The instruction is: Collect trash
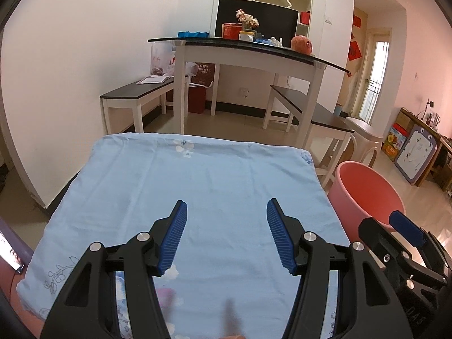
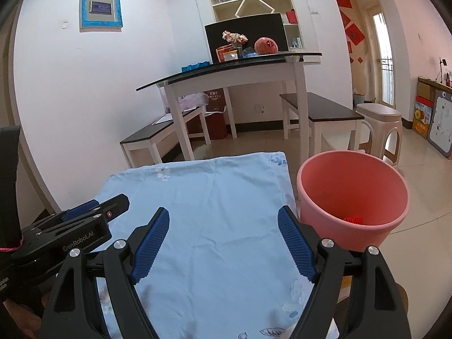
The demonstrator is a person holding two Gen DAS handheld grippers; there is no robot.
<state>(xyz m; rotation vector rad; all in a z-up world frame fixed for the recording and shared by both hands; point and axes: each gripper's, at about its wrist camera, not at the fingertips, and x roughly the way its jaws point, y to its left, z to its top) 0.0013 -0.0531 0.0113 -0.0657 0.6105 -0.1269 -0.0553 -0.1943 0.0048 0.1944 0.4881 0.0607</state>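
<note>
The left gripper [image 1: 226,234] hangs over the pale blue cloth [image 1: 214,180] on the counter, blue pads [image 1: 173,237] spread wide, nothing between them. A pink bin [image 1: 364,189] stands just beside the cloth's right edge, with the right gripper [image 1: 406,231] near it.

Bright daylight from the balcony door [image 1: 375,79] glares pinkly; fisheye edges bend and darken.

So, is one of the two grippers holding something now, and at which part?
Nothing is held. The left gripper and the right gripper are both open, with only the blue cloth showing between their fingers.
</note>
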